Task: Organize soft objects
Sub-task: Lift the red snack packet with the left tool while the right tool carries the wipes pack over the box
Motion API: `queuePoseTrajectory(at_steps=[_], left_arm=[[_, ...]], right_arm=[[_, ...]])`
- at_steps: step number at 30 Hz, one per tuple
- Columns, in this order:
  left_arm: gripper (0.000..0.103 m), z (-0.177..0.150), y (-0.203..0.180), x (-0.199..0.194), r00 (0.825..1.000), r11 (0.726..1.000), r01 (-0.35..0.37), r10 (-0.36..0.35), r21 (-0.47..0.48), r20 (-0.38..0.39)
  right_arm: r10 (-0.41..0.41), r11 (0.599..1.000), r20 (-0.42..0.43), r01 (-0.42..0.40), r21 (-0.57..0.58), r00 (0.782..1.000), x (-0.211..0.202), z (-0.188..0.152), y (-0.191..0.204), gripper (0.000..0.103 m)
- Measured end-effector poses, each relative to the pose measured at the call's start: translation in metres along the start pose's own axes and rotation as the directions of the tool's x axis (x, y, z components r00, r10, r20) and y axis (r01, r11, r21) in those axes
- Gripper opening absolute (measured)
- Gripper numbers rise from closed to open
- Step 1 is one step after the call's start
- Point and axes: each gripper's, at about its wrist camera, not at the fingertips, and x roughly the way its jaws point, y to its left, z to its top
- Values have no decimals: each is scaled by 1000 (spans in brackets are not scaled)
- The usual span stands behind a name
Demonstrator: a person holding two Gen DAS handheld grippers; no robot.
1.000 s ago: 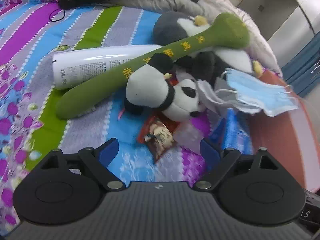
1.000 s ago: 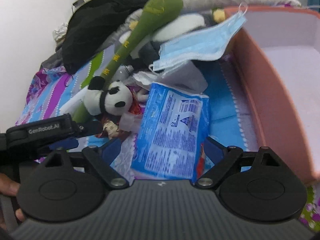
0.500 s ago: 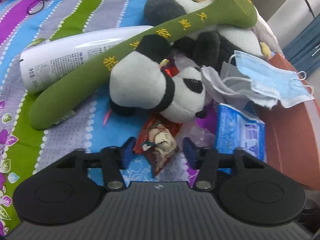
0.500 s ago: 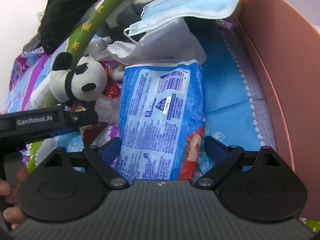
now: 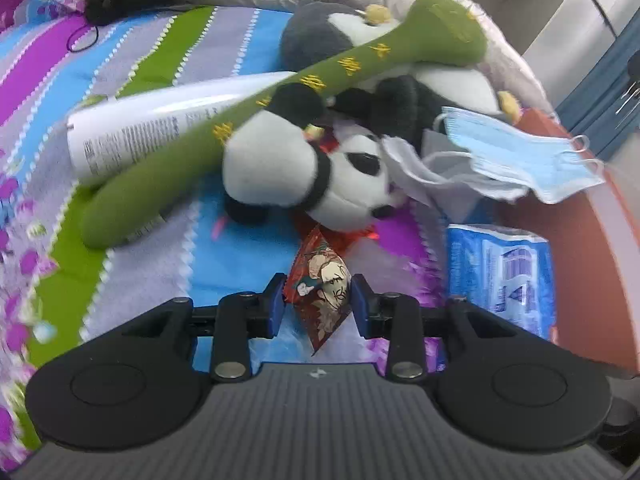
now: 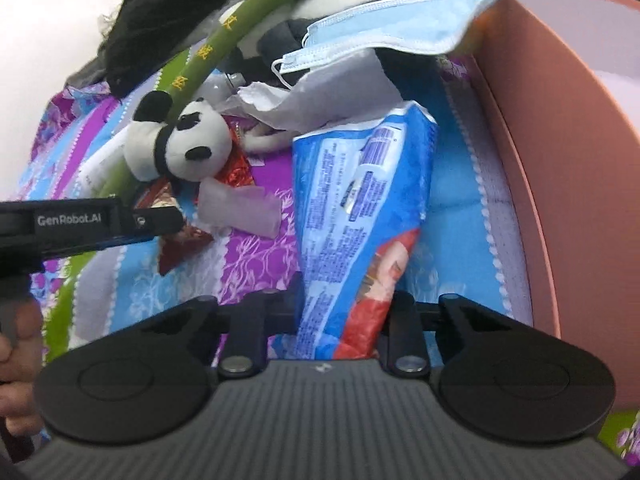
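Observation:
My left gripper (image 5: 318, 302) is shut on a red snack packet (image 5: 322, 288) lying on the striped bedspread, just in front of a small panda plush (image 5: 304, 172). A long green plush stick (image 5: 248, 120) lies across the panda and a grey penguin plush (image 5: 360, 40). My right gripper (image 6: 344, 320) is shut on a blue tissue pack (image 6: 360, 220), squeezed narrow at its near end. The left gripper shows in the right wrist view (image 6: 160, 220) over the packet. The tissue pack also shows in the left wrist view (image 5: 500, 276).
A pink box (image 6: 560, 160) stands to the right of the tissue pack. A blue face mask (image 5: 520, 160) and white paper (image 5: 432, 176) lie over the plush pile. A white bottle (image 5: 160, 132) lies under the green stick. Black clothing (image 6: 180, 12) is piled at the back.
Both grippers have closed: the left one moved forward and shut on the red snack packet, the right one shut on the blue tissue pack and crumpled it narrower.

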Motion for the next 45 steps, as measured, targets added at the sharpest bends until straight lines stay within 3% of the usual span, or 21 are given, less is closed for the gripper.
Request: queuePoseTrajectory(at_steps=[9, 19, 31, 45], left_arm=[[39, -45, -31, -38, 1000, 1000, -1, 0, 29, 21], [39, -60, -45, -71, 999, 998, 3, -5, 60, 43], [39, -41, -79, -108, 993, 993, 26, -39, 112, 116], [39, 1, -133, -162, 972, 985, 79, -110, 154, 207]], right_arm=[[-14, 999, 50, 15, -33, 999, -30, -18, 0, 26], [-11, 1000, 106, 13, -16, 994, -55, -25, 4, 26], [-3, 999, 200, 14, -50, 980, -108, -11, -5, 26], [-6, 997, 359, 35, -73, 933, -182, 33, -27, 26]])
